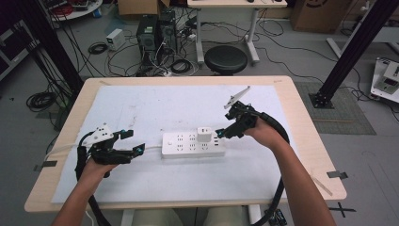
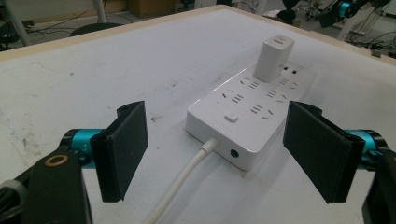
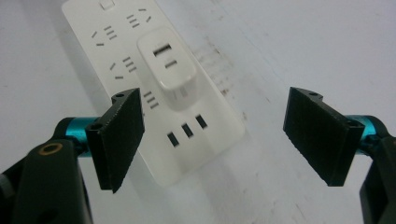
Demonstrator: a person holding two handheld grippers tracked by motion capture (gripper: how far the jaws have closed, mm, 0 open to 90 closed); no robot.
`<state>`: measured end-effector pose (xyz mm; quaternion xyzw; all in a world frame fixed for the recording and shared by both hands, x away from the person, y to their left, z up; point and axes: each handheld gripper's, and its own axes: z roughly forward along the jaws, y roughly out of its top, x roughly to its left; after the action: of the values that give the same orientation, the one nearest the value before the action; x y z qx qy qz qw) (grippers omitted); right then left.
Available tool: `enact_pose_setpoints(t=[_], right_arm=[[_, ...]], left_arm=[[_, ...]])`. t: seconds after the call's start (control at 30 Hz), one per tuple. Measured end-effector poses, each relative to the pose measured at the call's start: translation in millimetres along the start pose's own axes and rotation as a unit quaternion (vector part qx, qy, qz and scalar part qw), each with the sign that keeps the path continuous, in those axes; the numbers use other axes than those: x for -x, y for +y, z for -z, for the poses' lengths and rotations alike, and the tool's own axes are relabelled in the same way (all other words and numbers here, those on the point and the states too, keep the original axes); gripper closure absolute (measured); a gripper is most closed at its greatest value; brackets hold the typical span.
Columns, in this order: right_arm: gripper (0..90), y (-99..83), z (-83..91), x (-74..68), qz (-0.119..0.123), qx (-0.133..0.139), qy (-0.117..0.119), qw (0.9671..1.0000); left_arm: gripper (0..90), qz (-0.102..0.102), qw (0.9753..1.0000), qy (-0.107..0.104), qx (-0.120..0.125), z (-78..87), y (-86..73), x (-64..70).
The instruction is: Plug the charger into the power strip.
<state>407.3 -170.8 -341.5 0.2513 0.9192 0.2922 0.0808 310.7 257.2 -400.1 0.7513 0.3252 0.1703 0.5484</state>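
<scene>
White-covered counter point(image 1: 141, 103) in a cable-strewn lab. Right claw point(image 1: 220, 133), released, hovers beside the charger point(image 1: 204, 133) plugged into the power strip point(image 1: 193, 144) at mid-counter; left claw point(image 1: 133, 142), also released, faces the strip's cord end. The charger looks rigid, smooth, light: grip its flat sides.

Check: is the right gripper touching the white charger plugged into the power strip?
Apart. In the right gripper view the right gripper is open, and bare gaps separate both black pads from the charger on the power strip.
</scene>
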Motion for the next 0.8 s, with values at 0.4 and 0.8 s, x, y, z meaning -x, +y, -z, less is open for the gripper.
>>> enact_pose_setpoints(t=[0.4, 0.8], right_arm=[[20.7, -63.1, 35.3, -9.3, -0.062, 0.037, -0.059, 0.9956], [20.7, -106.3, 60.0, -17.3, -0.087, 0.067, -0.084, 0.9904]], left_arm=[[22.1, -0.004, 0.9999, -0.006, 0.008, -3.6, 3.2, 4.3], [22.1, -0.007, 0.9998, 0.005, 0.017, -0.2, 4.0, 4.8]])
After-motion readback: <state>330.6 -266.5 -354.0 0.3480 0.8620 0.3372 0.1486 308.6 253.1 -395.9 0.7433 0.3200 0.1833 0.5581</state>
